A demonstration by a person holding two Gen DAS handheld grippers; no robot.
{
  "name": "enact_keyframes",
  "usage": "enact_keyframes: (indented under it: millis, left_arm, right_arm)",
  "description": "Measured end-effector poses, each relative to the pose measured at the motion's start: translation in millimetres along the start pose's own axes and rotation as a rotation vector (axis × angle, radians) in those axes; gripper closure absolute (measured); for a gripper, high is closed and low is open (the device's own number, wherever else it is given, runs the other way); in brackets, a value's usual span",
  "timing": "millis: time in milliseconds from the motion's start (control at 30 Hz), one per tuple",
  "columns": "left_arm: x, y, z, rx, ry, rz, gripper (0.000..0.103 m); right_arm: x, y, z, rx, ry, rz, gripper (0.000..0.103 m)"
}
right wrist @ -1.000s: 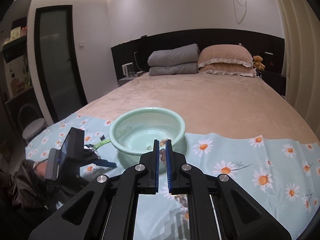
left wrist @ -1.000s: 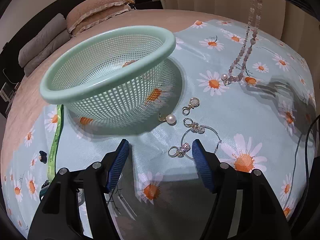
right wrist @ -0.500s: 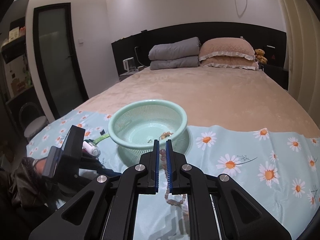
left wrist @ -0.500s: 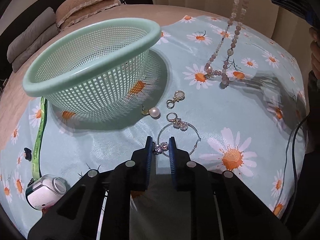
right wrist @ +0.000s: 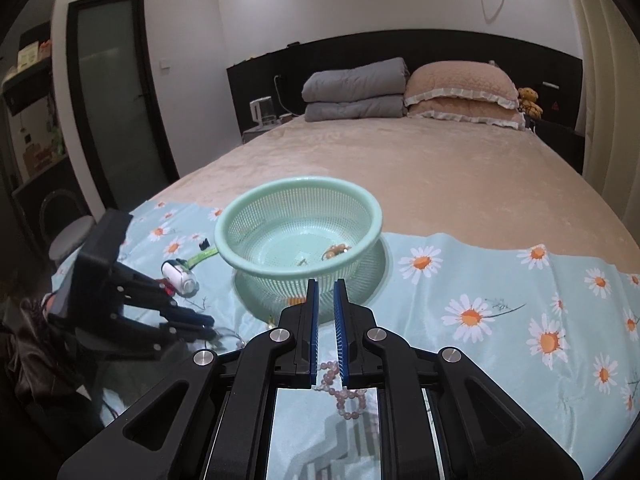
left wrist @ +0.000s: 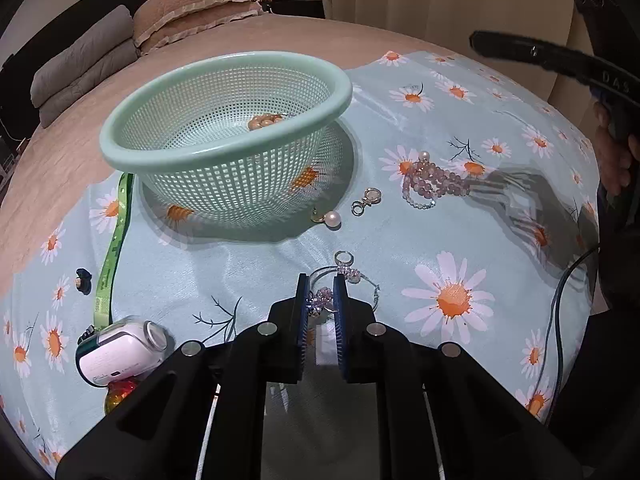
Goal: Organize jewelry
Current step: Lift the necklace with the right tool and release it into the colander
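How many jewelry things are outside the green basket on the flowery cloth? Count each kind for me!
Purple bead string: 1
Pearl earring: 1
Small gold earring: 1
Sparkly hoop earrings: 2, I think; they overlap
Total: 5

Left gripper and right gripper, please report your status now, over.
Left gripper closing on hoop earring. Right gripper nearly shut, nothing gripped; bead necklace lies on cloth. Basket holds some beads. Path clear.
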State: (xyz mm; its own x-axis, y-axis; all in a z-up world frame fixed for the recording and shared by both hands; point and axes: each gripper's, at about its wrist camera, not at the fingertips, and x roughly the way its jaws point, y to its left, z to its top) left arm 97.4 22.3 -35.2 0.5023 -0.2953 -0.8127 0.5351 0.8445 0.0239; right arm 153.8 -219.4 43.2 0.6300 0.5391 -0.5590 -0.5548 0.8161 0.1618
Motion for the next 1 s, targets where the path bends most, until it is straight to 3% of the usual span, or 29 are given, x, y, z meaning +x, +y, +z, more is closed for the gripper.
enact_keyframes:
  millis: [67, 100, 167, 267, 300, 367, 400, 433, 500, 633, 1000]
  left_arm:
    - [-4, 1, 1, -0.003, -0.009, 0.007, 0.091]
    - [-6, 1, 1, -0.004, -0.015, 0.007, 0.091]
    - [-9, 2, 0, -0.006, -0.026, 0.000, 0.091]
    - [-12, 3, 1, -0.003, -0.030, 0.010, 0.091]
    - [-12, 4, 0, -0.005, -0.030, 0.010, 0.091]
    - [-13, 4, 0, -0.005, -0.029, 0.014, 0.091]
    - [-13, 4, -1, -0.005, -0.029, 0.015, 0.091]
    - [-12, 4, -1, -0.006, -0.027, 0.017, 0.091]
    - [-10, 4, -1, -0.008, -0.022, 0.022, 0.091]
    - [-7, 6, -4, -0.011, -0.015, 0.035, 0.091]
    - [-22, 9, -3, -0.009, -0.028, 0.070, 0.091]
  right_arm:
    - [18, -5, -10, 0.012, 0.061, -0.011, 0.068]
    - [27, -6, -16, 0.013, 0.095, -0.041, 0.043]
    - [43, -5, -30, -0.011, 0.153, -0.084, 0.041]
    - [60, -10, -46, 0.008, 0.219, -0.088, 0.042]
    - [64, -12, -50, 0.012, 0.234, -0.089, 0.047]
    - [71, -14, -57, 0.022, 0.268, -0.092, 0.066]
    - [75, -15, -61, 0.030, 0.290, -0.085, 0.082]
    - [79, -16, -64, 0.035, 0.306, -0.082, 0.091]
    - [79, -16, -67, 0.029, 0.303, -0.072, 0.097]
    - [71, -17, -63, 0.043, 0.278, -0.035, 0.097]
    - [2, 5, -15, 0.008, 0.074, 0.081, 0.097]
